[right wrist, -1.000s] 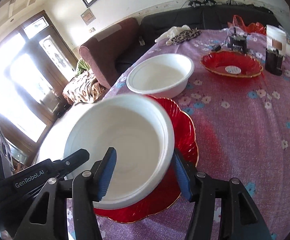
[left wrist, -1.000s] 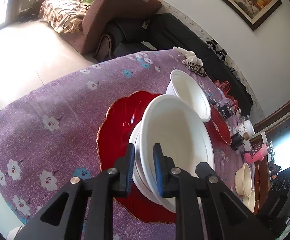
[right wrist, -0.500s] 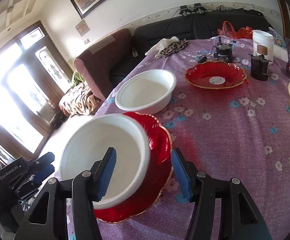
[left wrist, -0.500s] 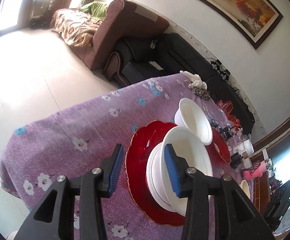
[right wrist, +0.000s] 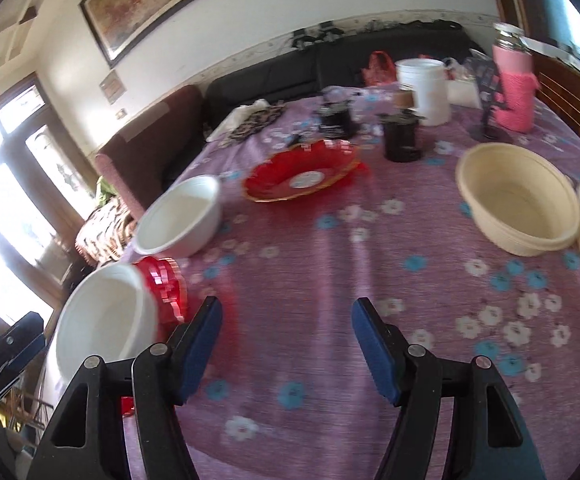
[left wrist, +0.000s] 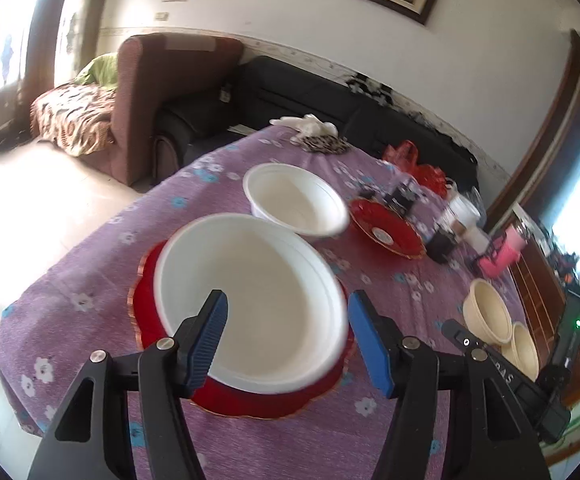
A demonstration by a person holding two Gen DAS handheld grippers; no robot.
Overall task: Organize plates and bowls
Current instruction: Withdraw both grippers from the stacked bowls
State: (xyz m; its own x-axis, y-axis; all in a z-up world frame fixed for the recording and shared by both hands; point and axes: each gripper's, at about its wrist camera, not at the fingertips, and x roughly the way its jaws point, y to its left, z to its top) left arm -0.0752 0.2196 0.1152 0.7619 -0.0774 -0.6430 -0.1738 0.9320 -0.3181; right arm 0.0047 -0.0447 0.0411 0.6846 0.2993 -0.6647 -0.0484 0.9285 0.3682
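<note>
A large white bowl [left wrist: 250,300] sits on a red scalloped plate [left wrist: 146,312] at the table's near corner. My left gripper [left wrist: 288,332] is open just above and behind this bowl, holding nothing. A second white bowl [left wrist: 294,200] stands beyond it, then a second red plate [left wrist: 386,232]. My right gripper [right wrist: 286,344] is open and empty over the purple flowered tablecloth [right wrist: 330,264]. In the right wrist view the stacked white bowl [right wrist: 106,320] is at the left, the other white bowl [right wrist: 178,216] and red plate [right wrist: 302,176] lie ahead, and two cream bowls [right wrist: 518,204] are at the right.
Black cups [right wrist: 400,136], a white container [right wrist: 426,88] and a pink wrapped jar [right wrist: 514,92] stand at the table's far side. Cream bowls [left wrist: 486,312] sit near the right edge. A sofa [left wrist: 330,116] and an armchair [left wrist: 162,92] lie beyond the table.
My left gripper let go of the white bowl's rim, opened wide and drew back. My right gripper swung right, away from the bowl, toward the middle of the table.
</note>
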